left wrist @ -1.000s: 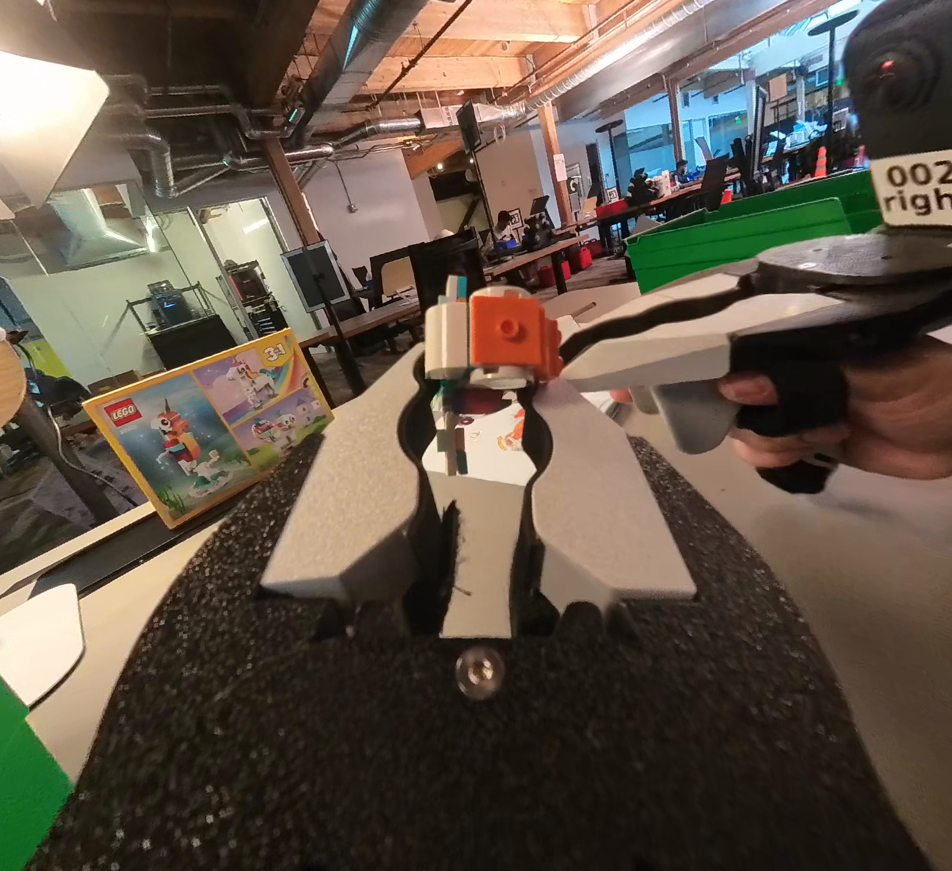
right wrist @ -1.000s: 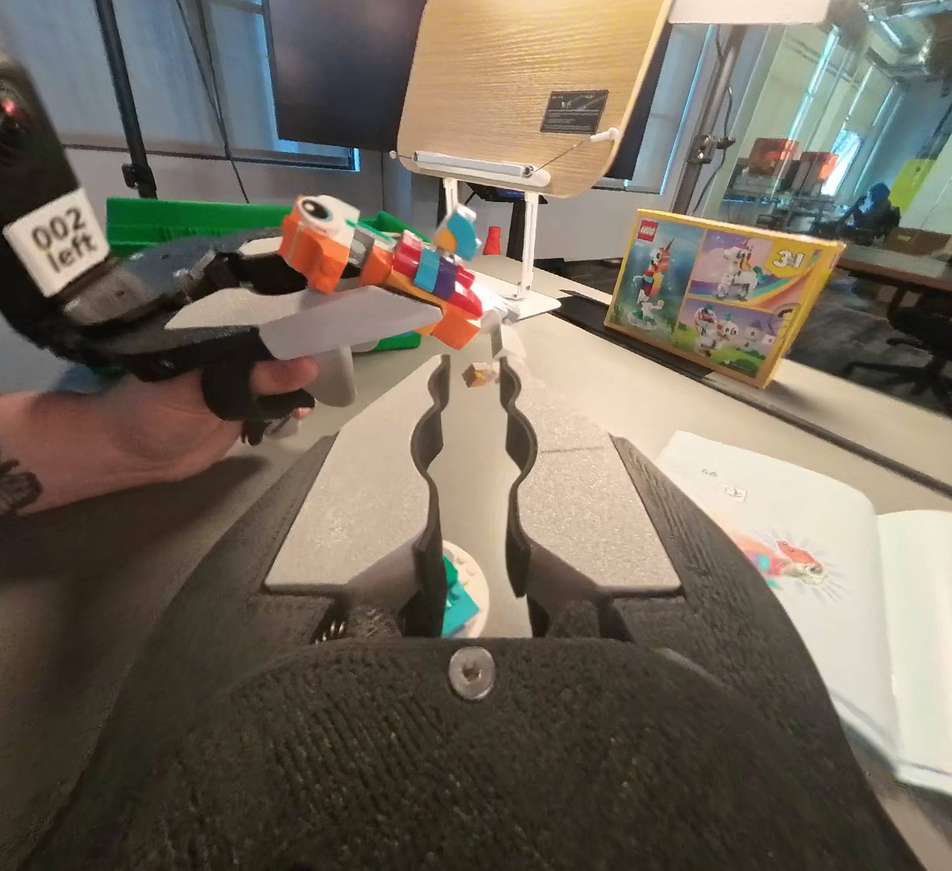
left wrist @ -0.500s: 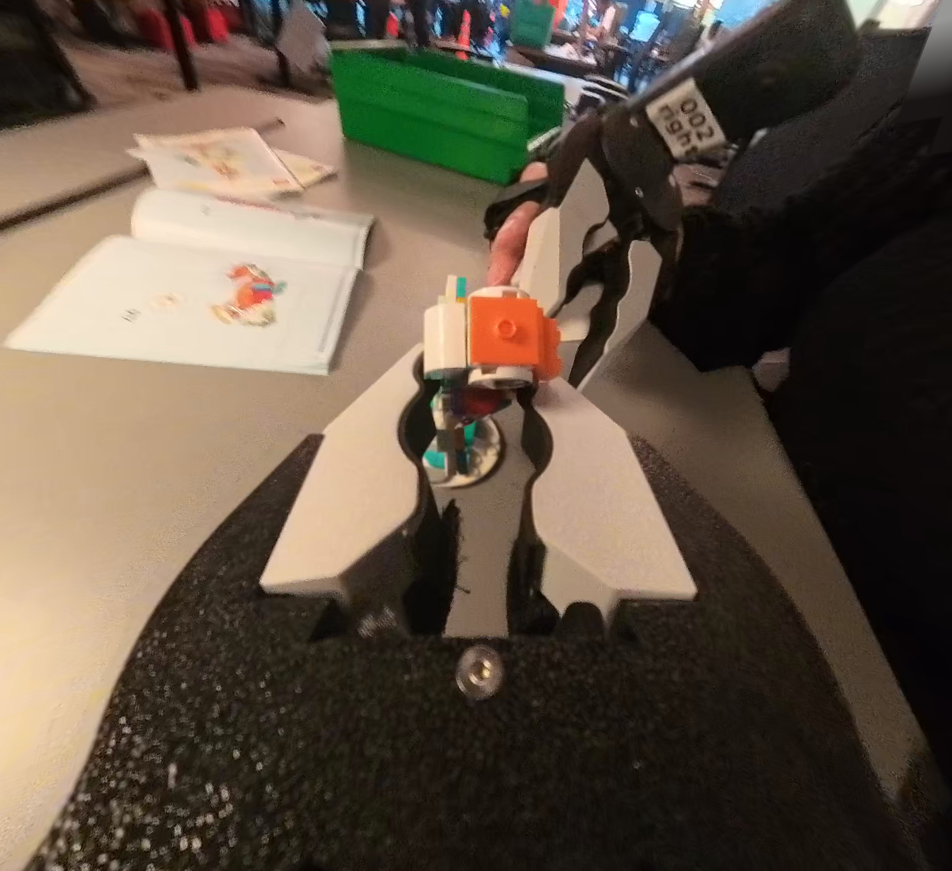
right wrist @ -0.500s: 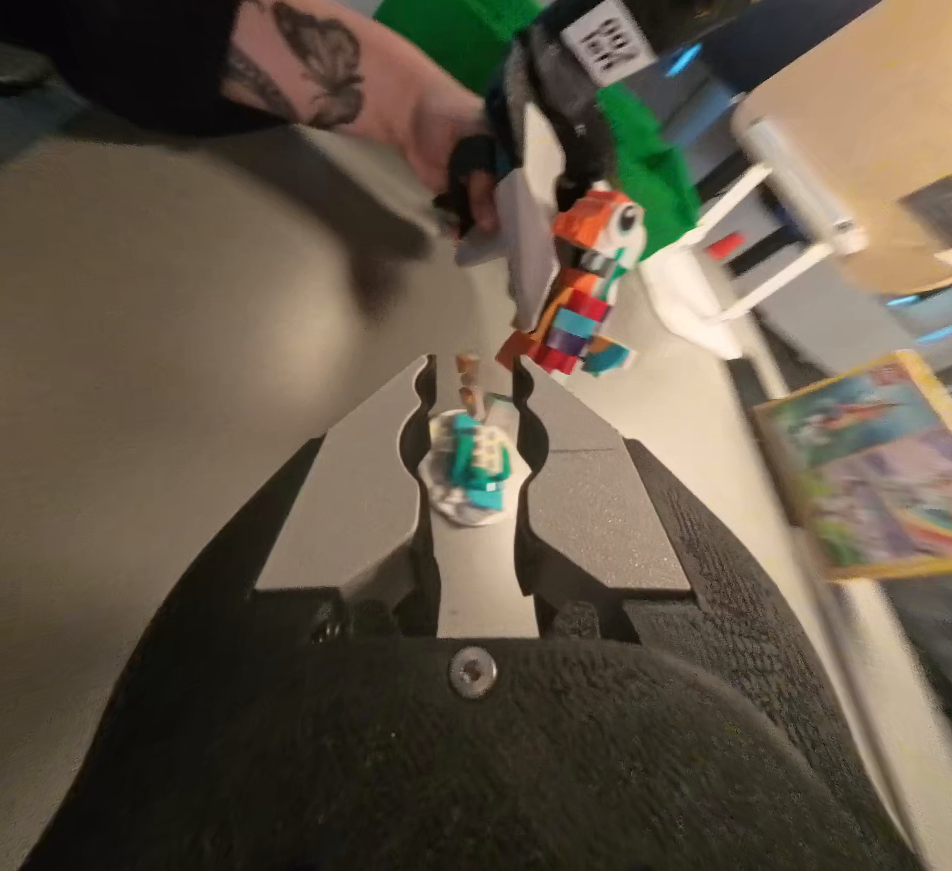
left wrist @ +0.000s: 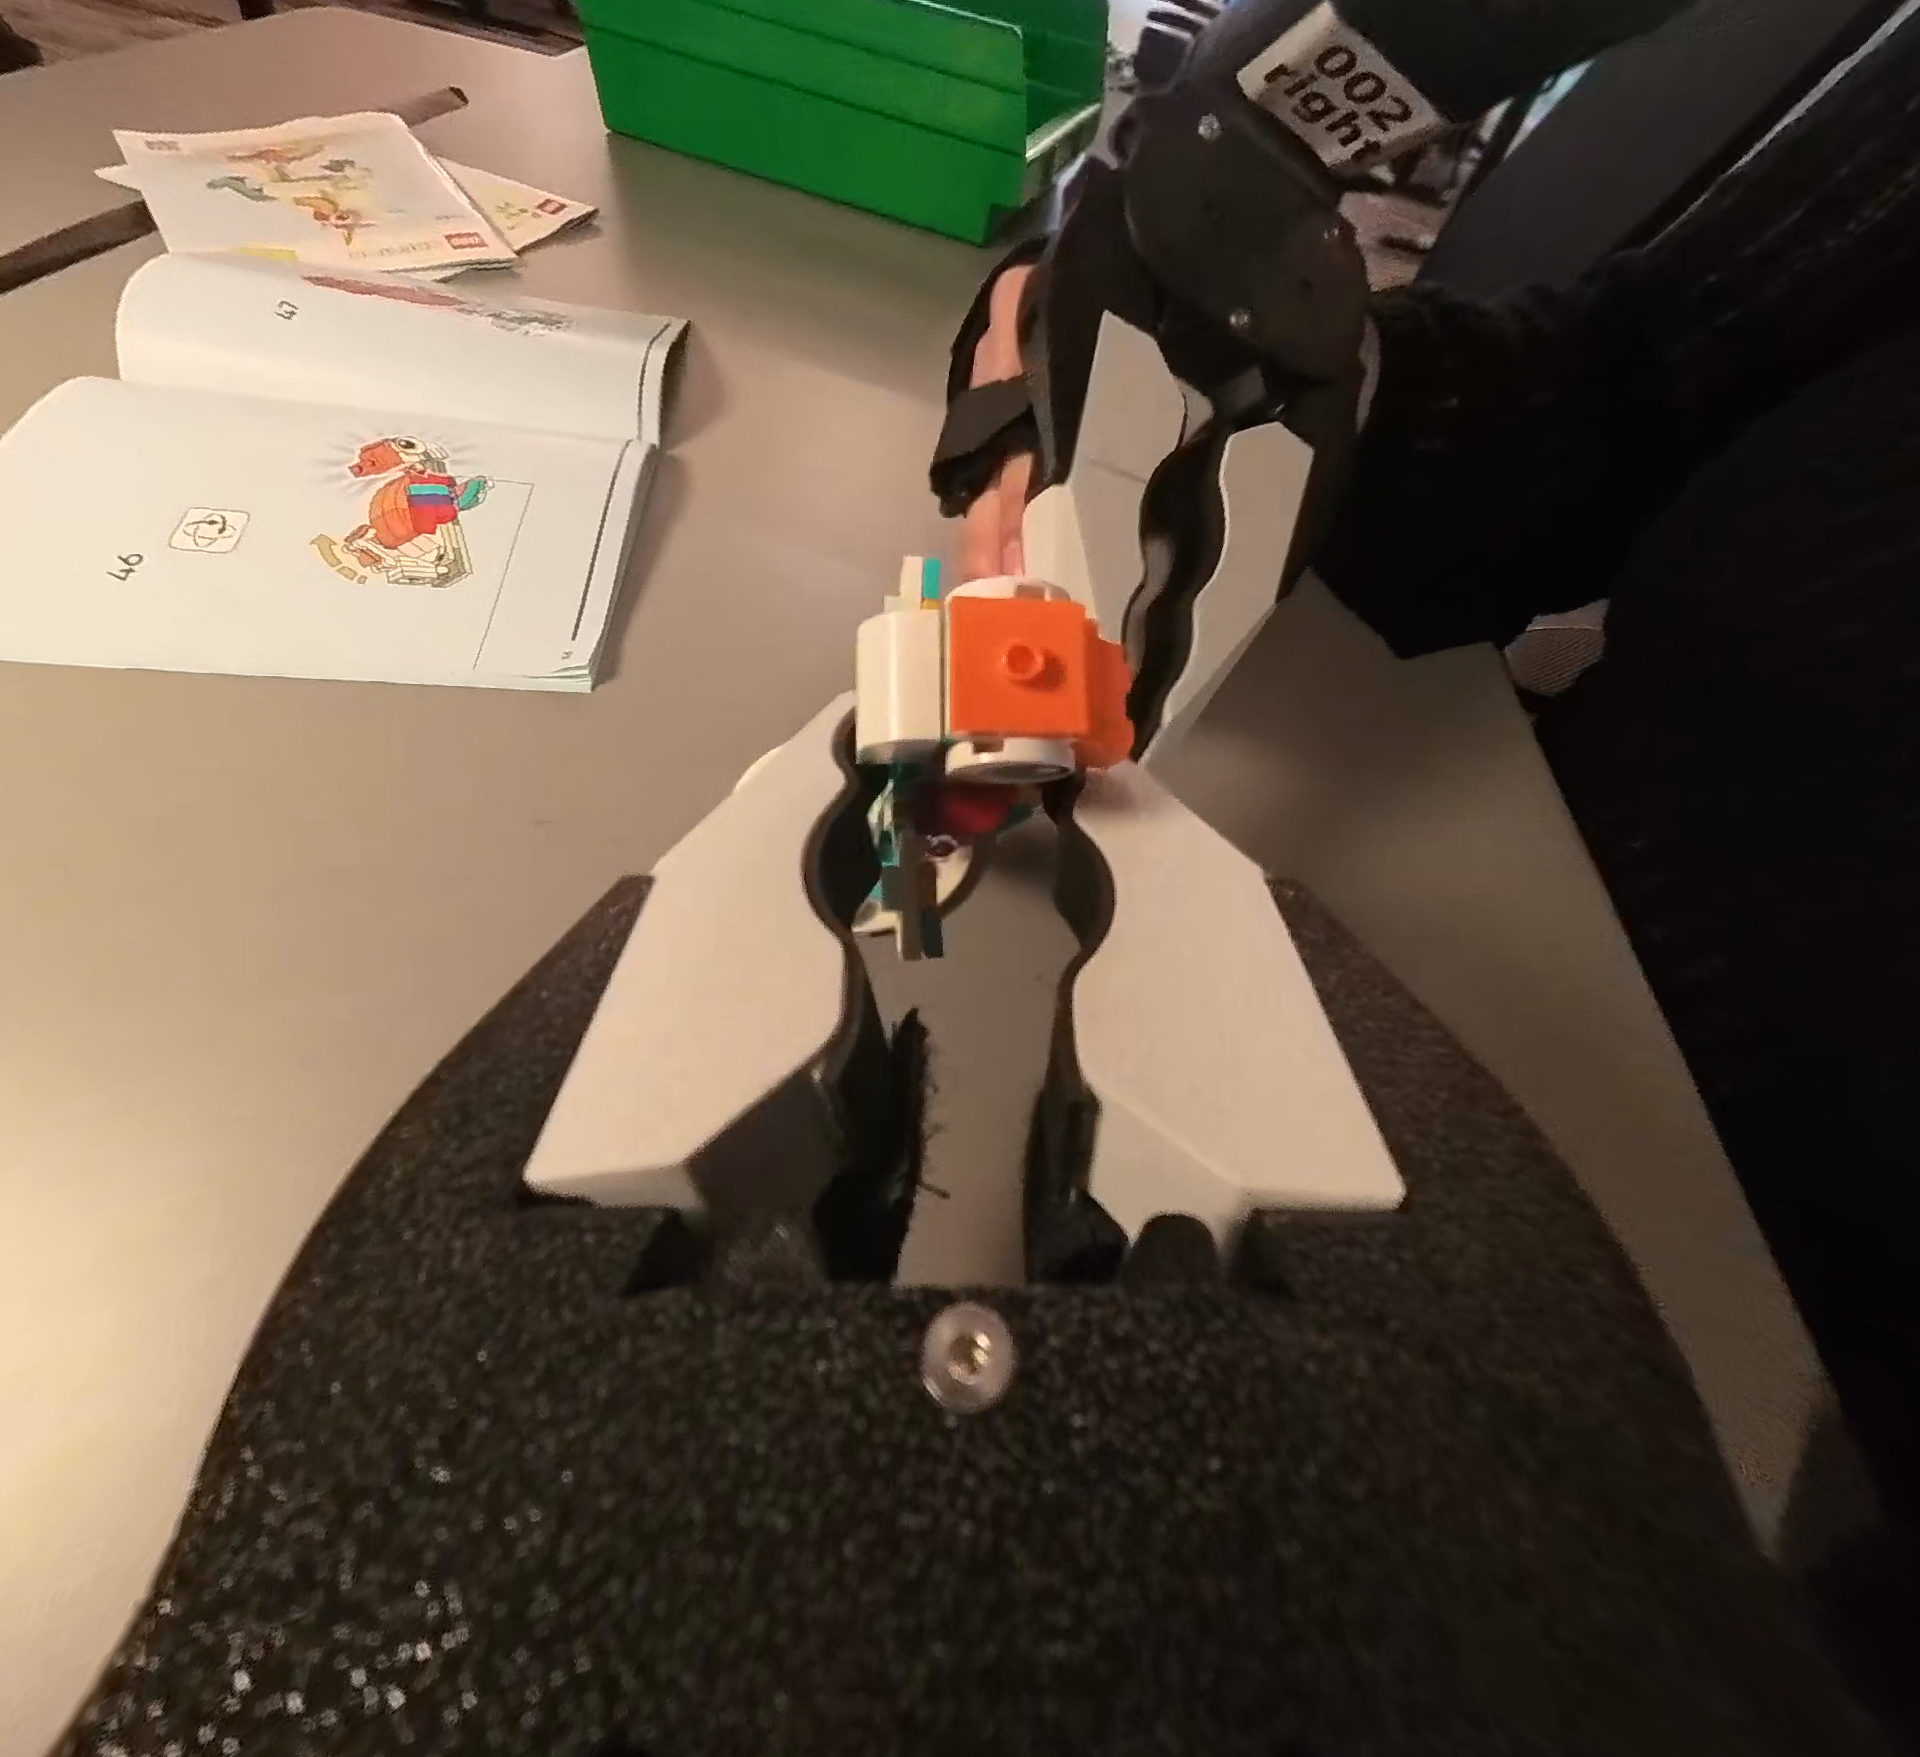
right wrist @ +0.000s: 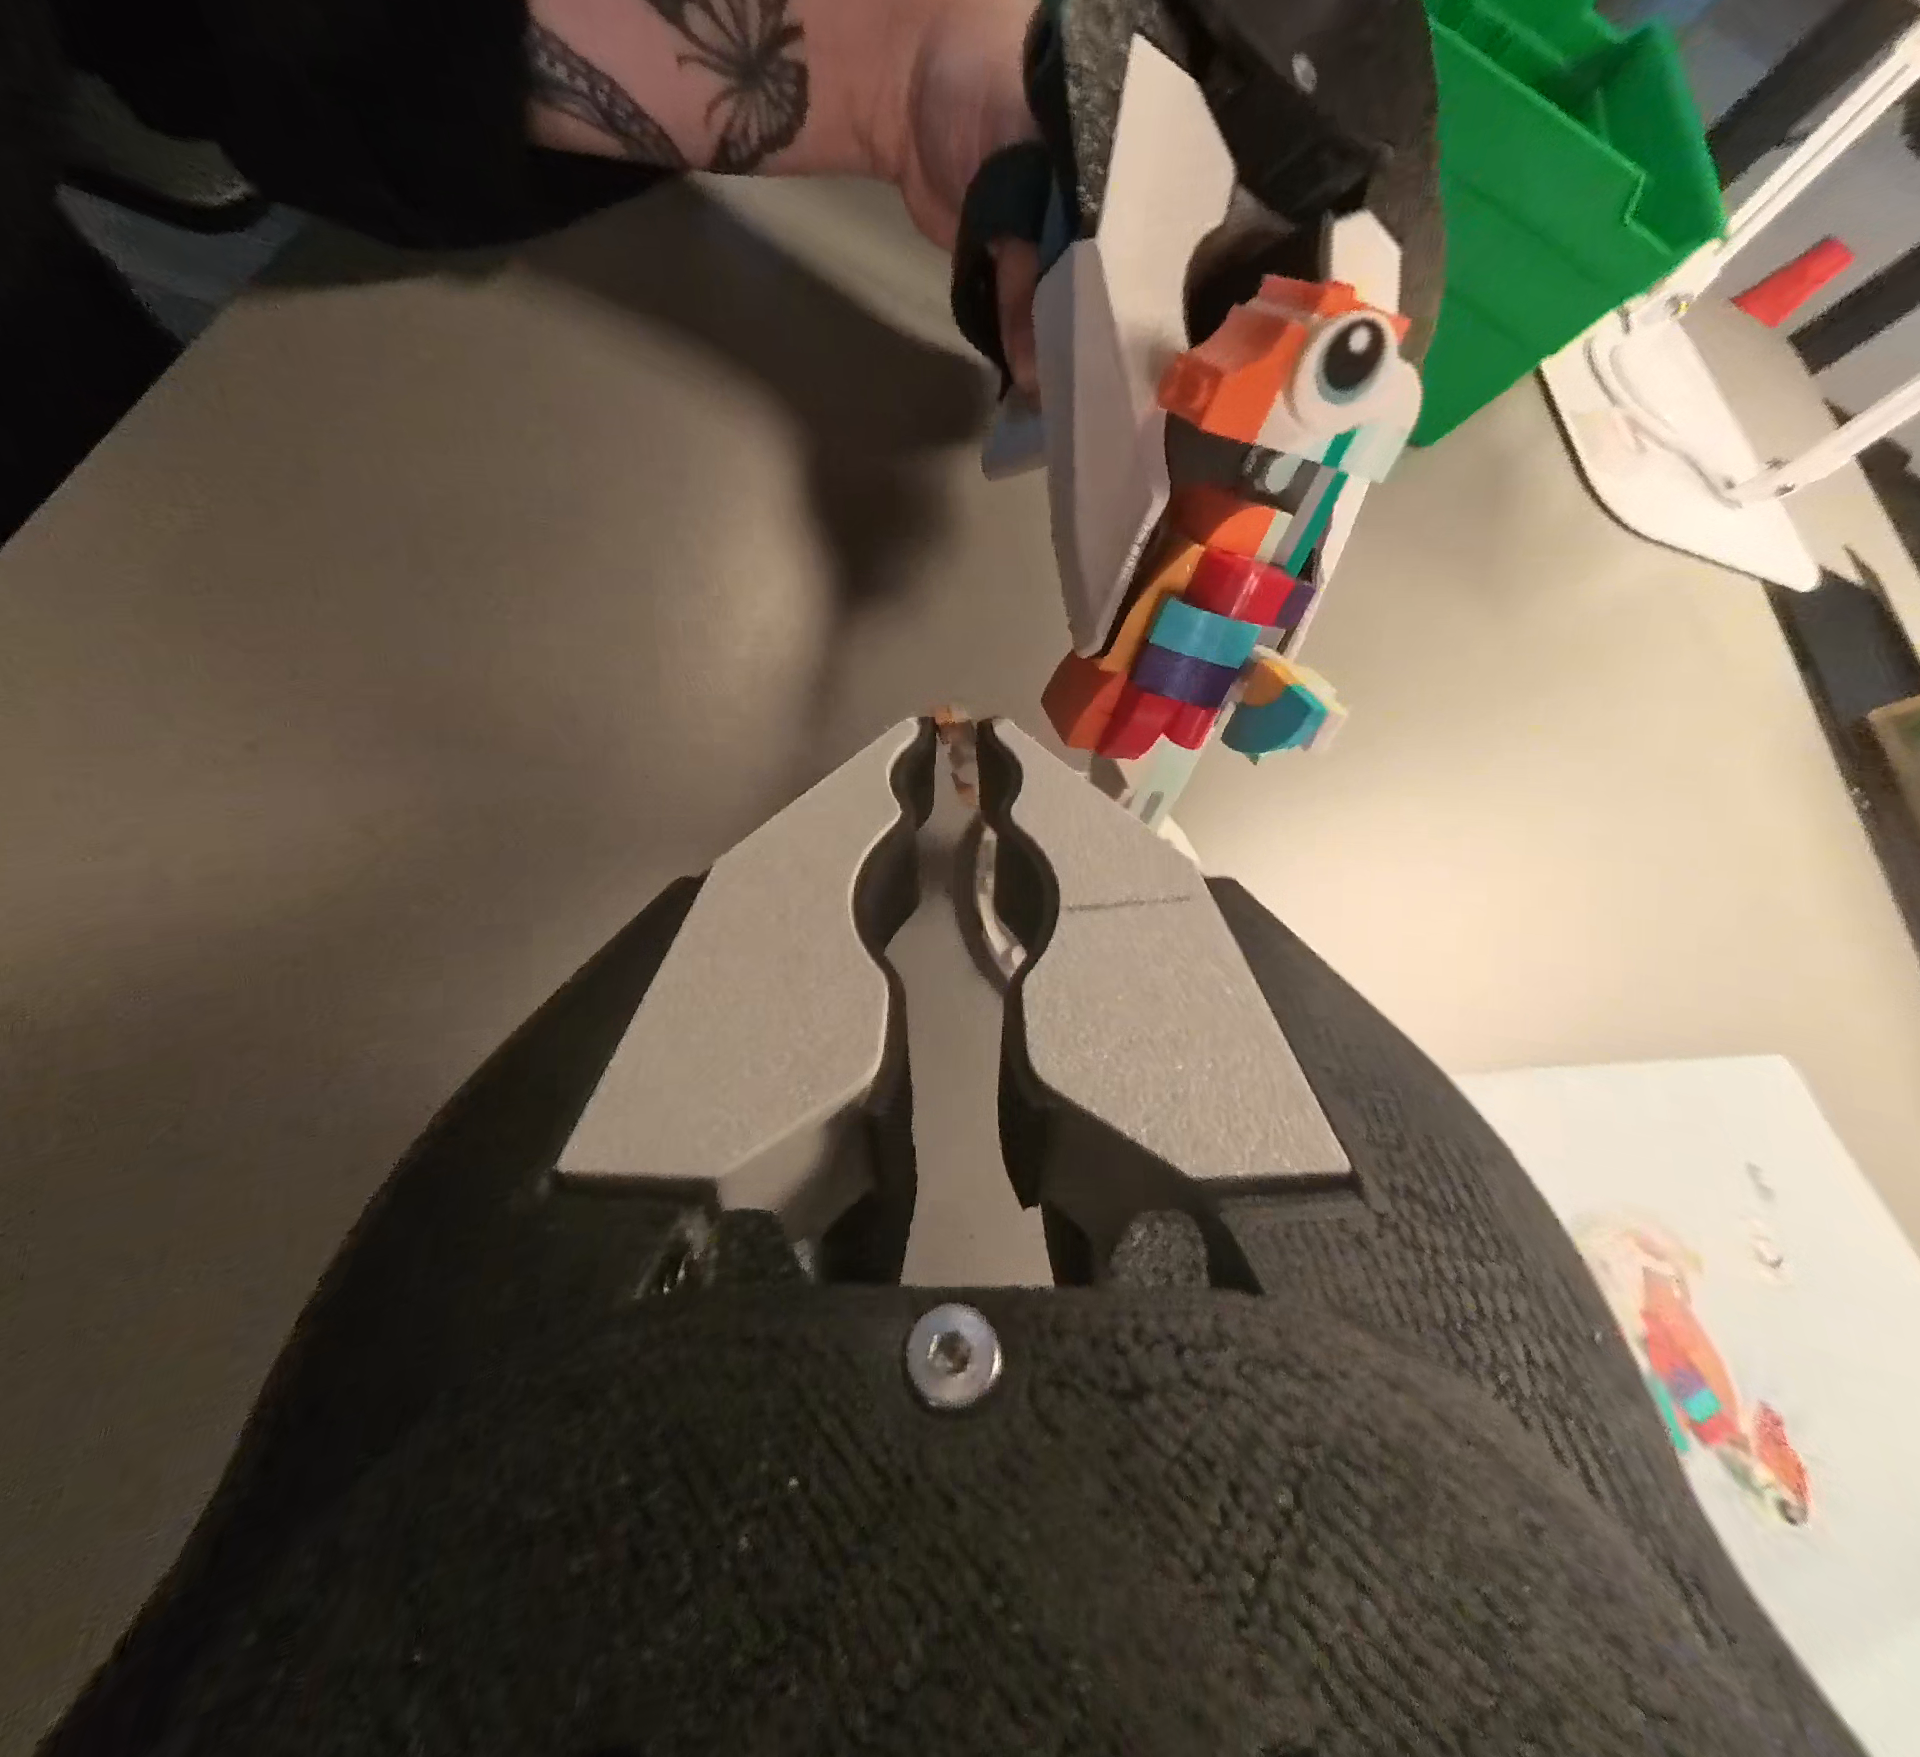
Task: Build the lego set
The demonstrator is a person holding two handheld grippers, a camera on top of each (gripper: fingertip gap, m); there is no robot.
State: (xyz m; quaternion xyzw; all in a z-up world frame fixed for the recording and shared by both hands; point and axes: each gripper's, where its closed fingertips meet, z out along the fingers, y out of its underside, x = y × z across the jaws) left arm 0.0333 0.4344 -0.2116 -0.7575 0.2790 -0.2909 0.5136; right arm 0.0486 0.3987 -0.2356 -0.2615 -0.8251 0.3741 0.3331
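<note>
- Tilt has changed since a second ago: both my grippers pointed out across the room at the yellow box, and they now aim down at the grey table (left wrist: 312, 876), with the open instruction booklet (left wrist: 312, 523) and green bin (left wrist: 831, 76) ahead of my left one
- My left gripper (left wrist: 961, 751) stays clamped on the lego model (left wrist: 987, 679), held above the table as before
- My right gripper (right wrist: 958, 739) has gone from parted around a small tan piece (right wrist: 954, 751) to nearly shut on it at the tips
- That piece is tiny and blurred; I cannot tell its shape
- A round white and teal part under the fingers is mostly hidden by them in both views
- From the left wrist only the model's orange block and white cylinder show; the rest hangs behind the fingertips
- From the right wrist the model shows an orange head with one big eye, then red, blue, purple and teal plates stacked down its body
</note>
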